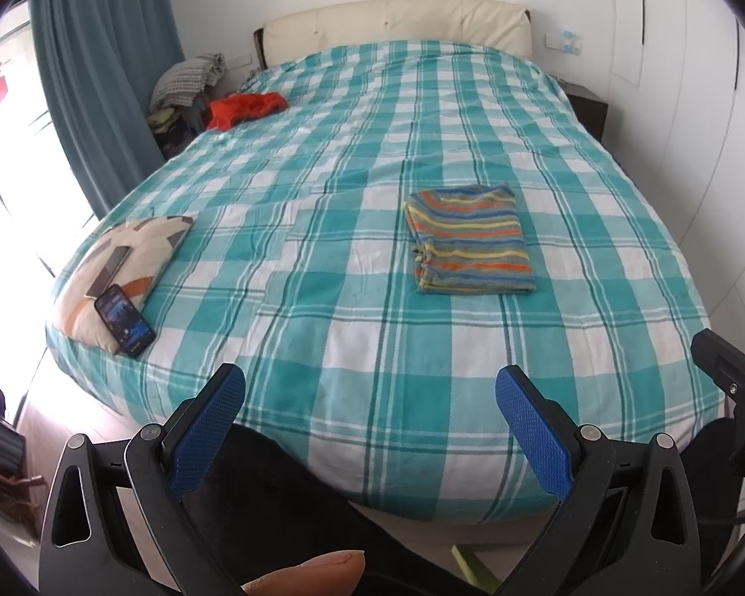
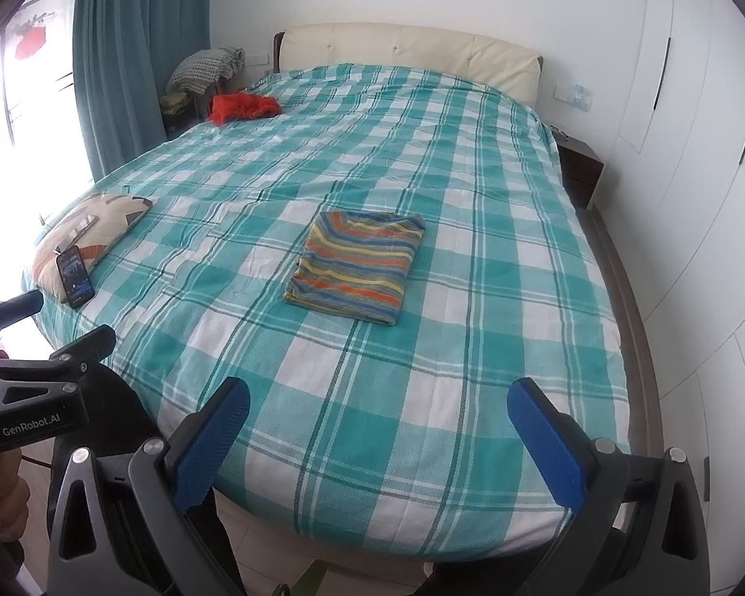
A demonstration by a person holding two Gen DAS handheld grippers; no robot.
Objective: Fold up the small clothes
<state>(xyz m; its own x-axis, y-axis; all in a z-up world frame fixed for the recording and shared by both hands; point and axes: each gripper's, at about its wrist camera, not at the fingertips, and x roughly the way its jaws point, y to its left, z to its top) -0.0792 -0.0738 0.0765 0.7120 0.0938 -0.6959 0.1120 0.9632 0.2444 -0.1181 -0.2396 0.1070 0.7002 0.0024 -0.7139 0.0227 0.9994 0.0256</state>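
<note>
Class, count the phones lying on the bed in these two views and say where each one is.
2. A lit phone leans against the near end of the patterned pillow; a second phone lies on top of it. Others may be hidden.

Bright daylight floods from the overexposed left window (image 1: pixel 5 159); fisheye edges curve darkly.

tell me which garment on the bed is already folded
The multicoloured striped knit garment, a neat flat rectangle mid-bed. The orange-red garment by the headboard is crumpled.
</note>
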